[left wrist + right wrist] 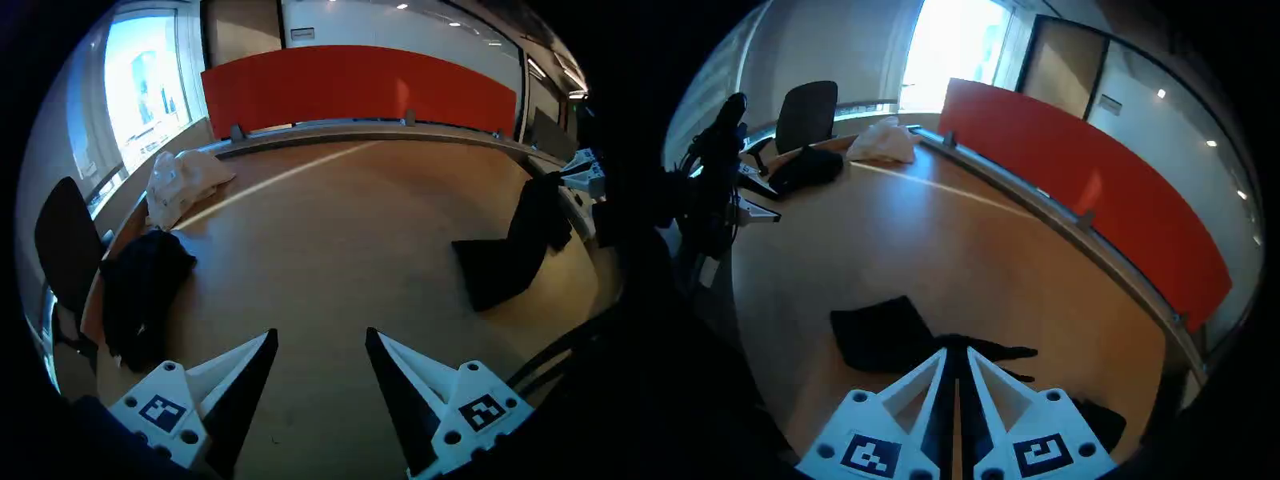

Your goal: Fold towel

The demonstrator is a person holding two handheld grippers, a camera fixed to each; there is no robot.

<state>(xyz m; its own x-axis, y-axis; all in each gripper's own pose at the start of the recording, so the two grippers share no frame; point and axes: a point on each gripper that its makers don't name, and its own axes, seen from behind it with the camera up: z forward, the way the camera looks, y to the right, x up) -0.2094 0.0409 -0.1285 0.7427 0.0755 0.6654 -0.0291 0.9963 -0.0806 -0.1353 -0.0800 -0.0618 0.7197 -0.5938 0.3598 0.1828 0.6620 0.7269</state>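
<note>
Left gripper view: a dark heap [144,296] lies at left on the table [336,232]. At bottom centre, your left gripper [320,334] has its jaws released and grasps nothing. The towel [504,256] hangs at right, its lower end on the table. Right gripper view: at bottom centre, your right gripper [957,354] is clenched on the towel.

Part of black towel [880,332] behind fingers [912,392]

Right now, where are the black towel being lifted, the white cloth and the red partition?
black towel [876,336], right gripper view, its flat spread part.
white cloth [182,182], left gripper view, middle of the heap.
red partition [360,84], left gripper view, centre of panel.
</note>
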